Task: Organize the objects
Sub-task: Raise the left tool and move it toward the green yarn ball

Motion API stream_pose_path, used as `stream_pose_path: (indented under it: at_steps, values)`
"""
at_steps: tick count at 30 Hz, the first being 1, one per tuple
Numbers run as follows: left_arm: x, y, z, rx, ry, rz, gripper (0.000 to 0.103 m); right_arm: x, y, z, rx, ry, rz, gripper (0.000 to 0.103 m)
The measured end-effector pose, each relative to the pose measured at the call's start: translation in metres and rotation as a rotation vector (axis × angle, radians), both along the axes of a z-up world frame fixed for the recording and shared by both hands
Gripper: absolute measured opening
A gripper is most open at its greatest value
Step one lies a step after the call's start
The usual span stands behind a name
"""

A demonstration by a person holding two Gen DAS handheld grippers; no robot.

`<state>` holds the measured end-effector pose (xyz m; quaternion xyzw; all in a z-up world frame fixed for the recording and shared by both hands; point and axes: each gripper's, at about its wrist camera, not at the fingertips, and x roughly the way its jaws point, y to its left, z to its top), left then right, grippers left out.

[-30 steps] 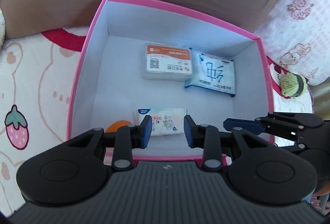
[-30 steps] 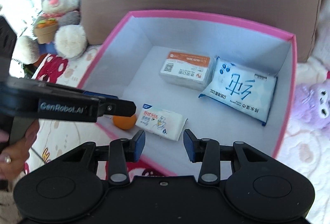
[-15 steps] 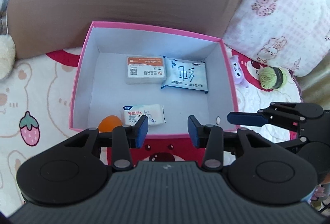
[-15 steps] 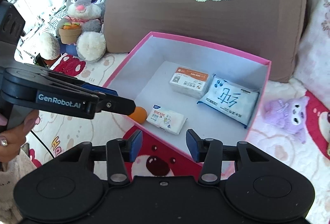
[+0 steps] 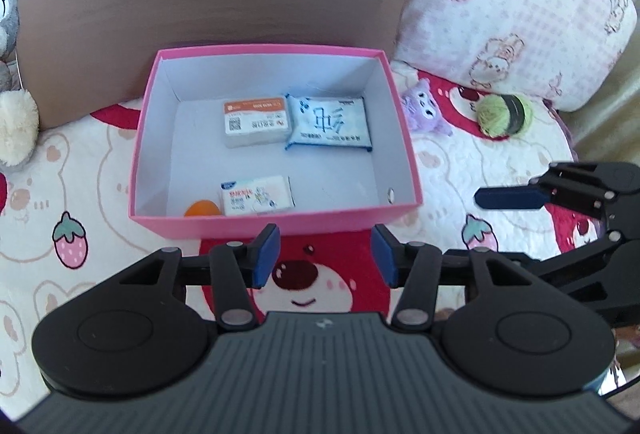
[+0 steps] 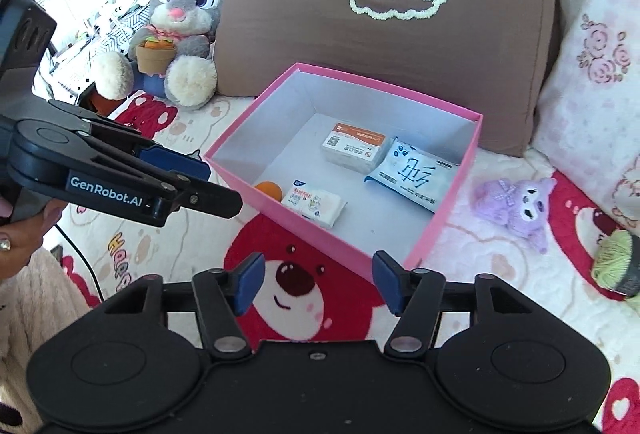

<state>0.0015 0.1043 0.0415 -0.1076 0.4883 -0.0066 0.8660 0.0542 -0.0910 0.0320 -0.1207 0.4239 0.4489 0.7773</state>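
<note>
Here, left wrist view: left gripper, jaws apart & empty, faces pink box w/ four items inside. Purple plush and yarn ball lie outside, to the box's right, near right gripper.

Right wrist view: right gripper, jaws apart, empty; plush lies ahead-right, long axis roughly crosswise. Right hand is nearer, probably the next pick.

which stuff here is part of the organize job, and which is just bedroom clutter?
Job items:
pink box
orange-label box, blue wipes pack, small tissue pack, orange ball, all inside it
purple plush and yarn ball, loose beside it, likely next

Lying about:
brown cushion
pink pillow
grey bunny plush
bear blanket
</note>
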Motion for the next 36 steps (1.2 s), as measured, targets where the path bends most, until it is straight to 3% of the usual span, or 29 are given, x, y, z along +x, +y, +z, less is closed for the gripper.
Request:
stream_pose_path:
  at_steps: [11,18,21,36]
  values:
    - [-0.022,-0.036,0.006,0.005,0.037,-0.013,0.058,-0.02,-0.039,0.011,-0.025,-0.046,0.034,0.073]
    - [-0.025,-0.073,0.014,0.008,0.045,-0.086,0.062,-0.03,-0.065,0.015,-0.04,-0.08,0.029,0.075]
    - [-0.026,-0.088,0.016,0.026,0.041,-0.108,0.065,-0.031,-0.078,0.014,-0.047,-0.093,0.019,0.083]
    - [-0.012,-0.13,0.024,0.049,0.029,-0.166,0.083,-0.022,-0.135,0.0,-0.074,-0.123,-0.075,0.084]
